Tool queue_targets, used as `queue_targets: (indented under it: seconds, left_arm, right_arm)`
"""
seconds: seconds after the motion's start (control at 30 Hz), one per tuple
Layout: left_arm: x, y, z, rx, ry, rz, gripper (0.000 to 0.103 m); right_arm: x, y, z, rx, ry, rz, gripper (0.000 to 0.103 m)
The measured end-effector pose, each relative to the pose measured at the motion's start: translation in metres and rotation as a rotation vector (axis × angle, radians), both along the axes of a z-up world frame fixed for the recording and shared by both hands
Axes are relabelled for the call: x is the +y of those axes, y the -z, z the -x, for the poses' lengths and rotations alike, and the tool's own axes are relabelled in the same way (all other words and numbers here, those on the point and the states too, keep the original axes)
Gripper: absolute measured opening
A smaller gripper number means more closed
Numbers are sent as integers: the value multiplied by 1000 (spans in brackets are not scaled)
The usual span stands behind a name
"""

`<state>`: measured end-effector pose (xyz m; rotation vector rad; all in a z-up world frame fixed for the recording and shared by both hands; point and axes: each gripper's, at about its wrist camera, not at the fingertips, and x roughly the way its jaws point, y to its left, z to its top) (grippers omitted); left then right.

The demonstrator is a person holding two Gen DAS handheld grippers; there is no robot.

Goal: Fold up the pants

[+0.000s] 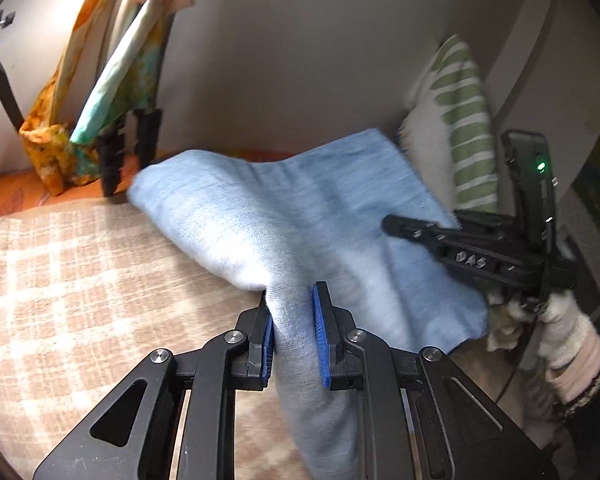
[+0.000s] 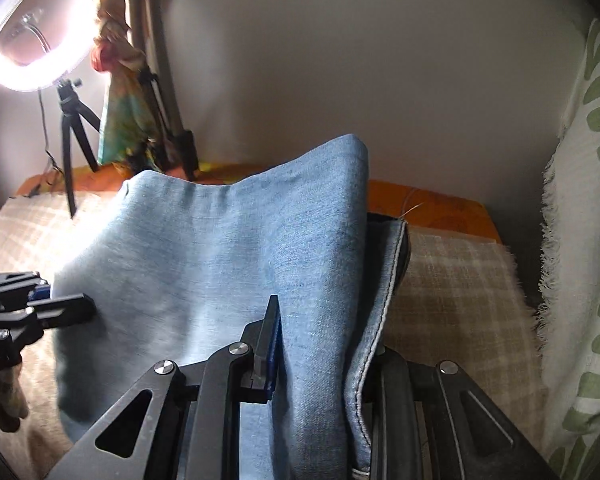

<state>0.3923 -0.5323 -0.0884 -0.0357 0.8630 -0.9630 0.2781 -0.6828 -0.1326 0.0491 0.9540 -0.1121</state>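
Pants of light blue denim hang lifted above the checked blanket, which serves as the landmark for everything around it. The left gripper pinches a bunched fold of the denim between its blue pads, just above the near part of the blanket, and the cloth drapes down past the jaws toward the camera. The right gripper pinches another part of the same garment; one blue pad presses the denim from the left, while the other finger is hidden under the cloth and a stitched hem that falls over it. In the left wrist view that right gripper shows from the side, its fingers reaching into the fabric above the blanket's right edge, with a sleeve of pale fuzzy cloth behind it. From the right wrist view the left gripper meets the denim over the blanket's left side. A green-and-white striped pillow stands past the blanket's right edge. Beyond the blanket's far left corner stand a tripod with a glowing ring light and a colourful cloth draped over a stand.
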Motion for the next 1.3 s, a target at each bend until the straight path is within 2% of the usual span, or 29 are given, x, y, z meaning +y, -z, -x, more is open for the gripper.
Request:
queue_targets:
  seconds: [0.13, 0.2, 0.3, 0.33, 0.37, 0.43, 0.5, 0.63, 0.77, 1.3]
  left_arm:
    - [0, 4, -1, 6, -8, -31, 17]
    - [-2, 5, -4, 26, -22, -46, 21]
    - [0, 7, -9, 47, -50, -73, 28]
    - [2, 8, -10, 45, -62, -83, 32]
    - [3, 8, -11, 43, -78, -97, 44]
    - [9, 8, -15, 39, -115, -121, 53]
    - [19, 6, -17, 50, -127, -114, 53]
    - [33, -7, -10, 10, -129, -112, 53]
    - [46, -17, -2, -2, -124, -91, 53]
    - [86, -70, 69, -163, -43, -14, 55]
  right_arm:
    - [-10, 10, -2, 14, 6, -39, 24]
    - [-15, 14, -3, 30, 17, -40, 29]
    - [-21, 17, 0, 50, 58, -41, 43]
    - [-23, 18, 2, 53, 84, -27, 57]
    - [-24, 17, 5, 50, 111, -4, 67]
    - [-24, 14, 11, 42, 130, 15, 73]
    - [-23, 10, 18, 39, 141, 24, 74]
    - [-14, -5, 29, 6, 149, 47, 85]
    - [-4, -20, 38, -18, 155, 46, 86]
    - [57, -73, 97, -100, 233, 92, 98]
